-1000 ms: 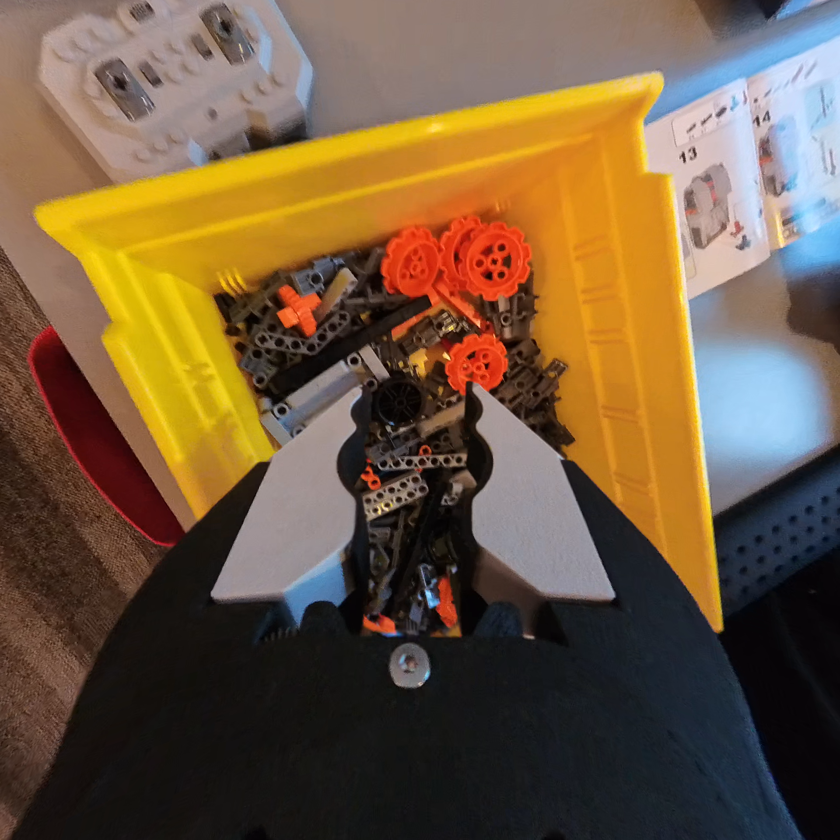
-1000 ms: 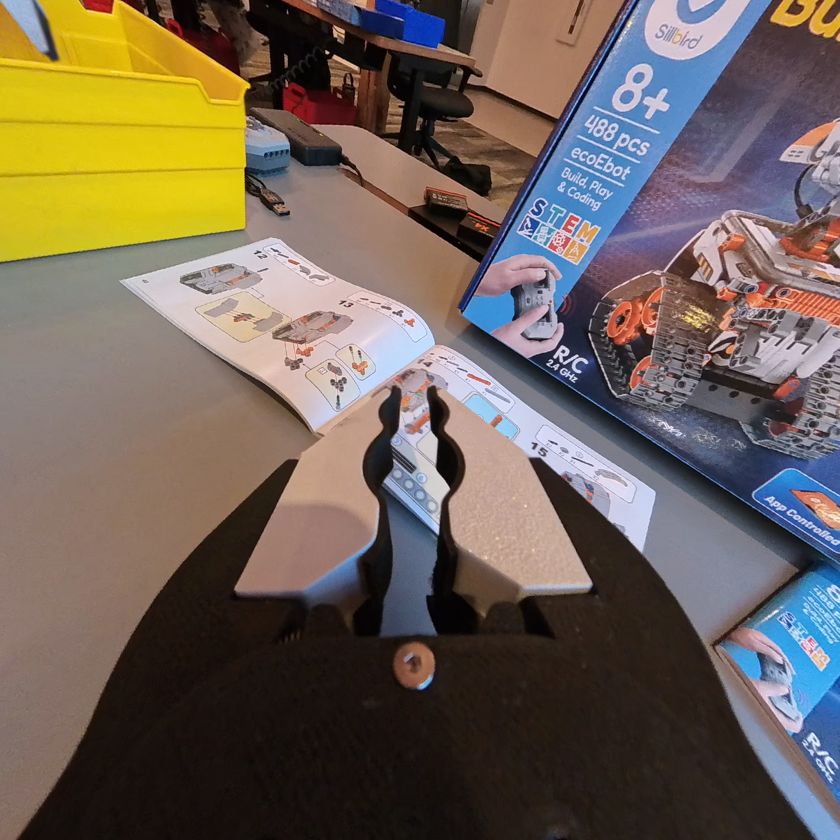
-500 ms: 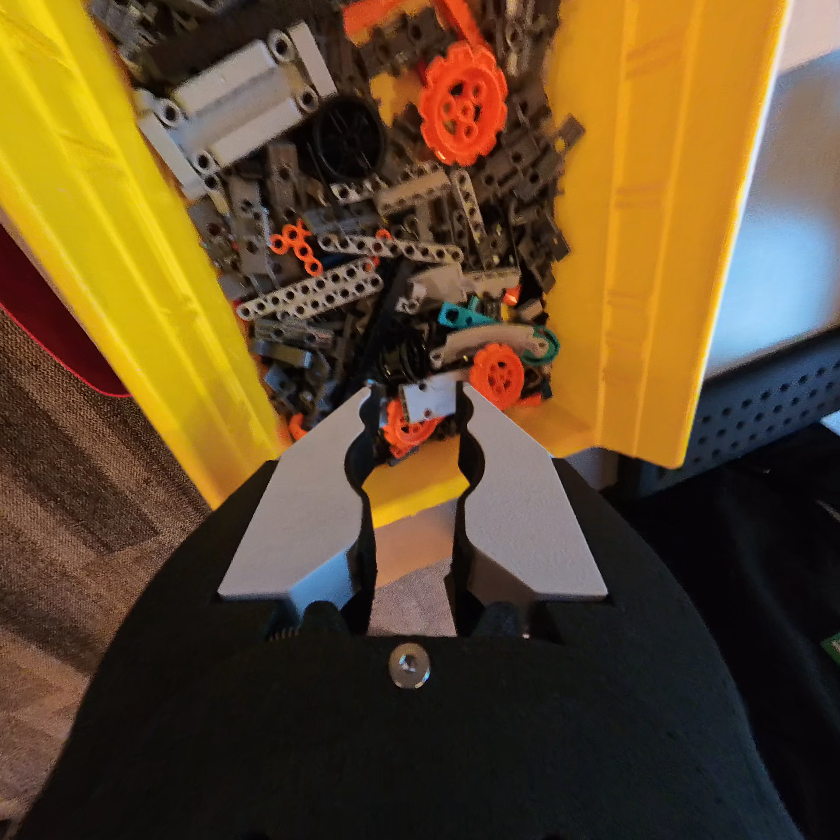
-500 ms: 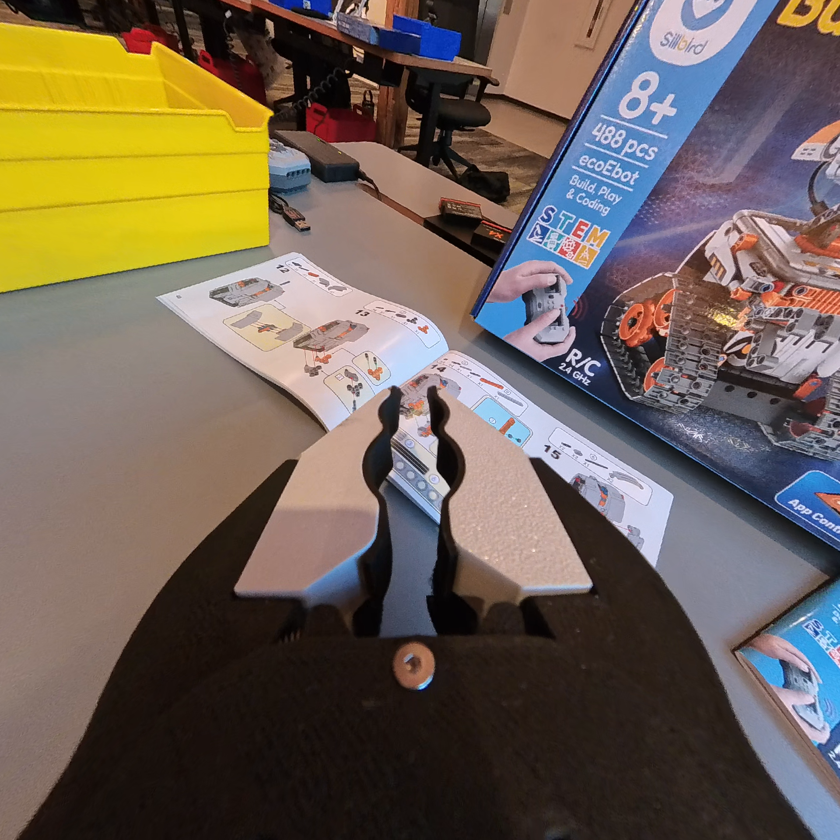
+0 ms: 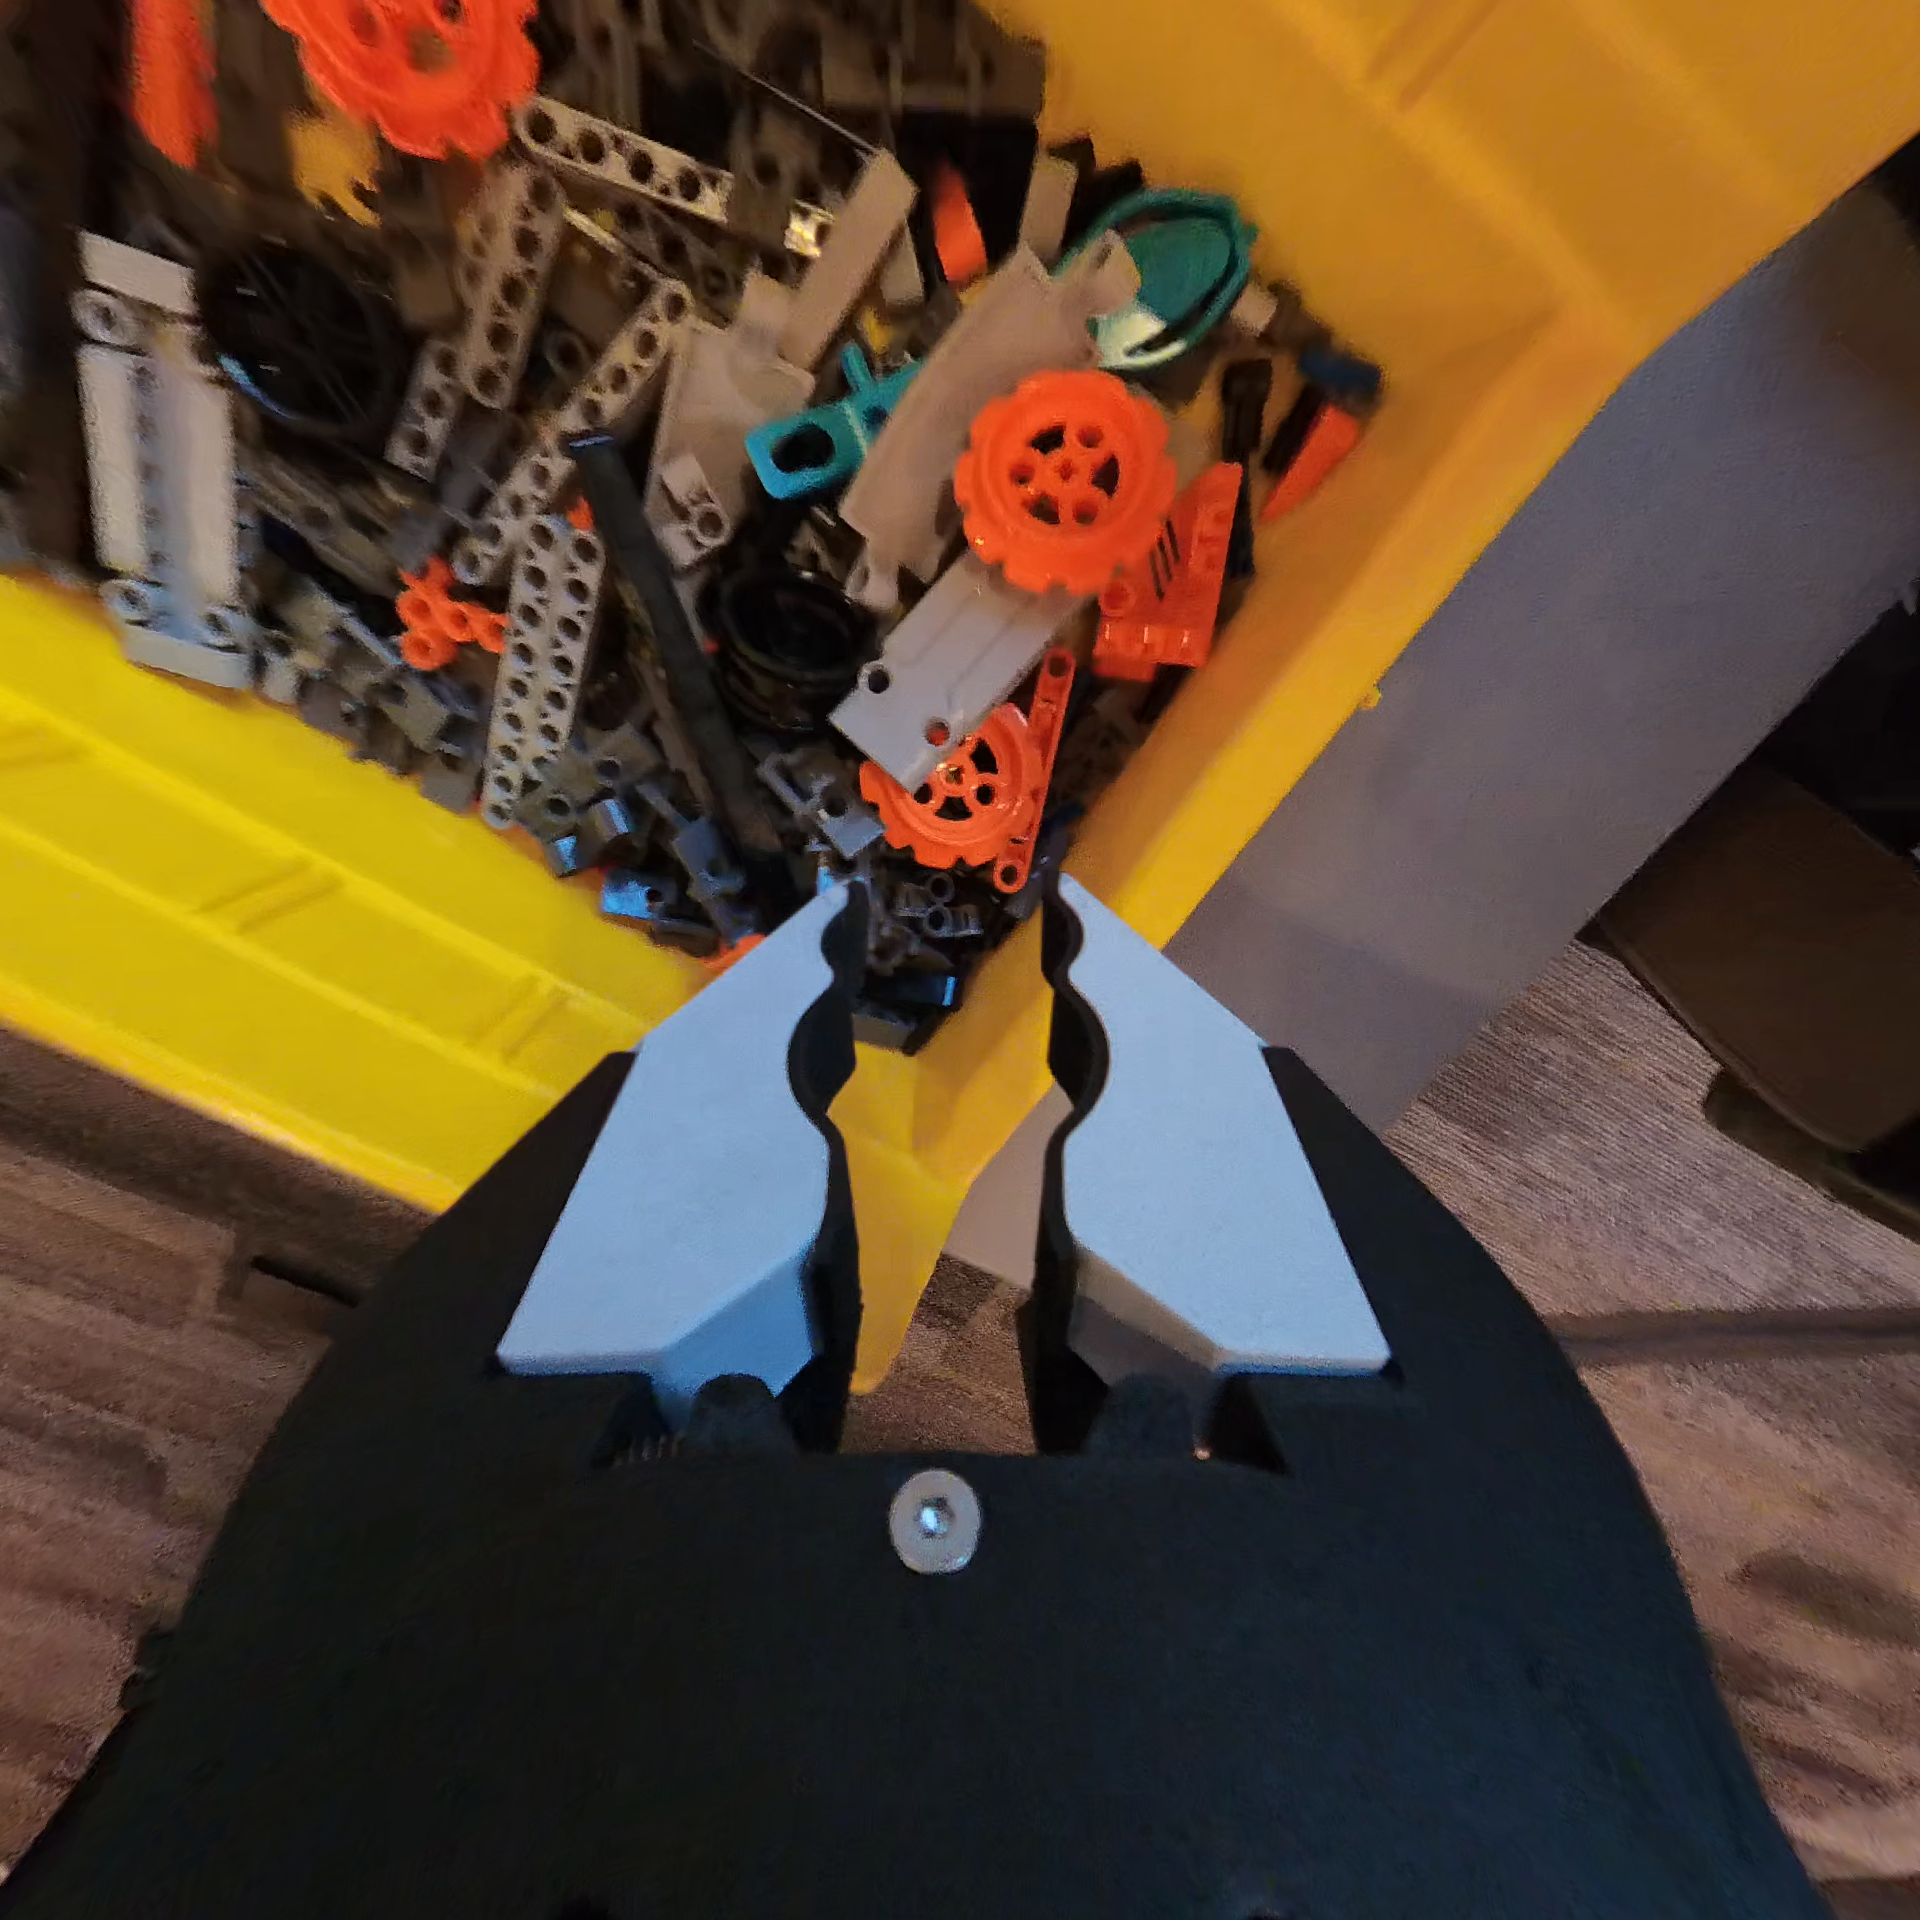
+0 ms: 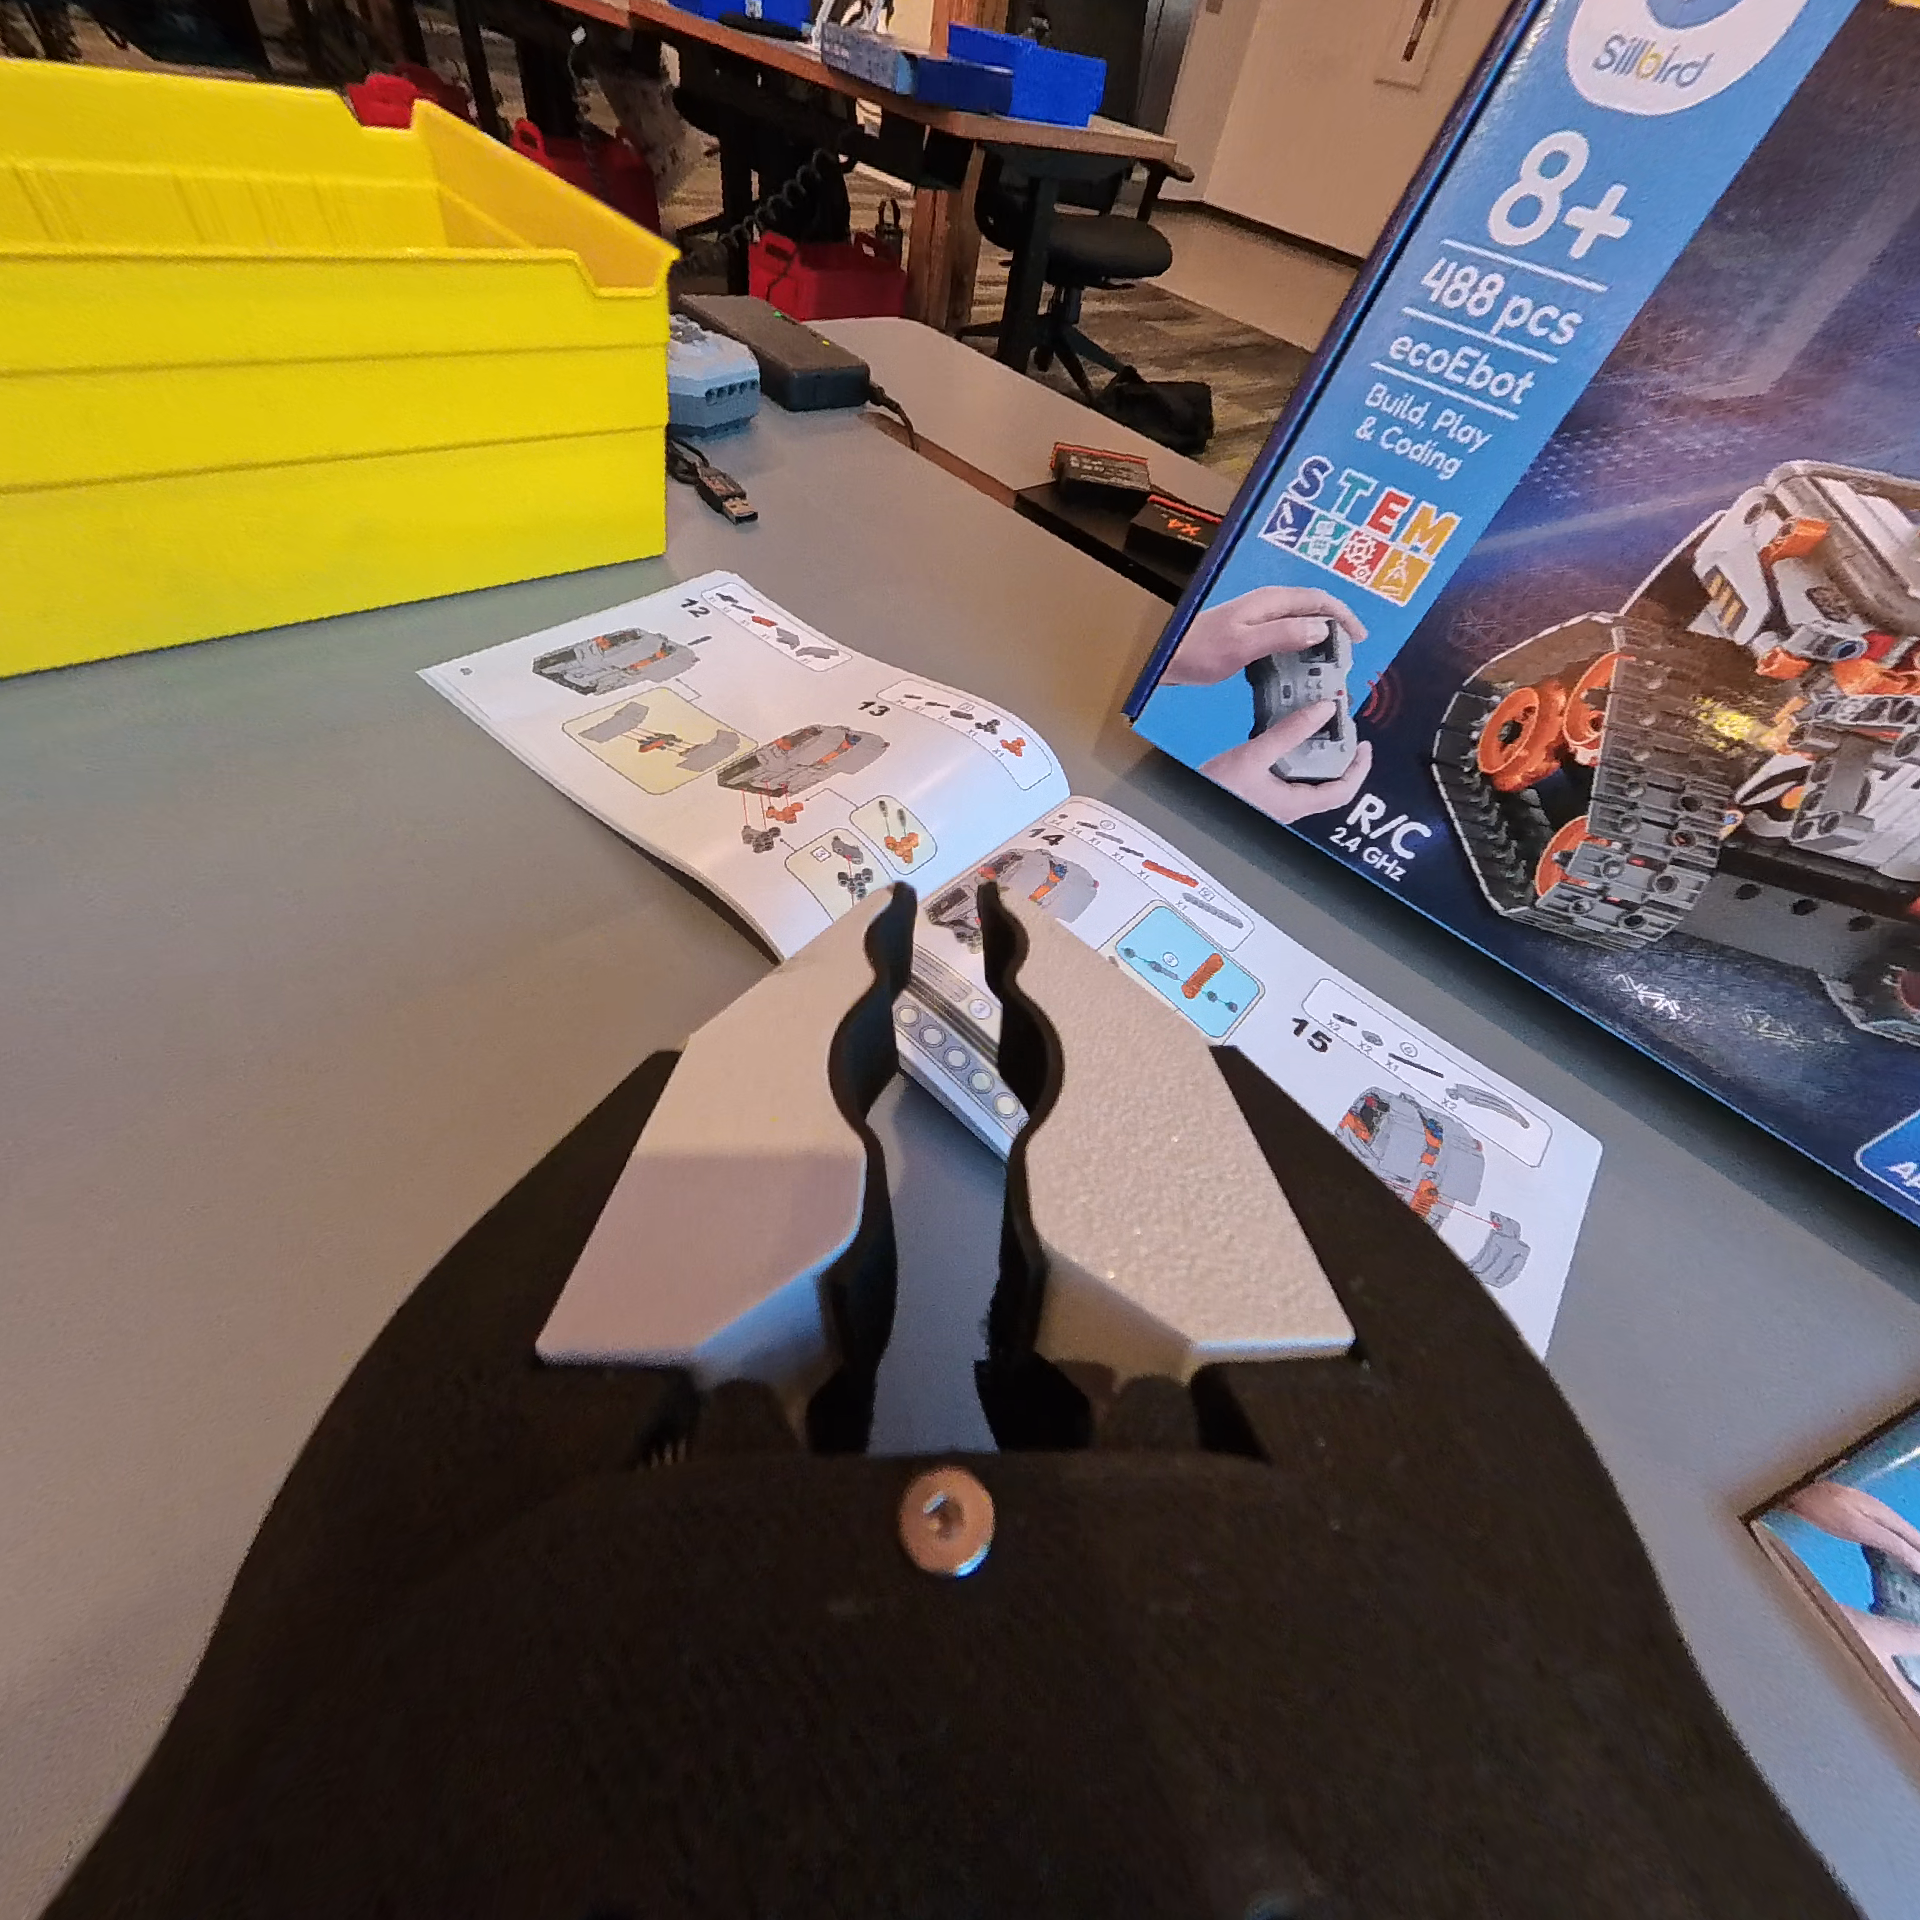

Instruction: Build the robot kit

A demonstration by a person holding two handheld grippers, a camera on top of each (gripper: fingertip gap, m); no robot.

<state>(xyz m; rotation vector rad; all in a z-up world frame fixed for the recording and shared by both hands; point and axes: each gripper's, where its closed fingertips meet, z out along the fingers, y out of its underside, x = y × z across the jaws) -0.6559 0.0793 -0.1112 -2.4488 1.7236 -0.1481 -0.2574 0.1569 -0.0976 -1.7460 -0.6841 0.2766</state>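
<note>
Left wrist view: pointing the left gripper down at the near corner of a yellow plastic bin, keeping its grey jaws spread wide and released, gripping nothing. Hovering just short of the heap of loose building parts, with the tips nearest a half-buried orange toothed wheel and some small dark connectors, though whether touching them is not possible to tell. Showing, a little farther in, a light grey flat plate lying partly under a second orange toothed wheel, a teal connector beside them, and a pale grey perforated beam to the left. Blurring towards the far end of the bin. Showing brown carpet below the bin.

Right wrist view: holding the right gripper low over a grey tabletop, jaws only narrowly parted and clasping nothing. Aiming at an open white instruction booklet lying flat just ahead of the tips. Showing the yellow bin well apart at the left, a tall blue printed cardboard box standing to the right, and a black power brick behind the bin.
</note>
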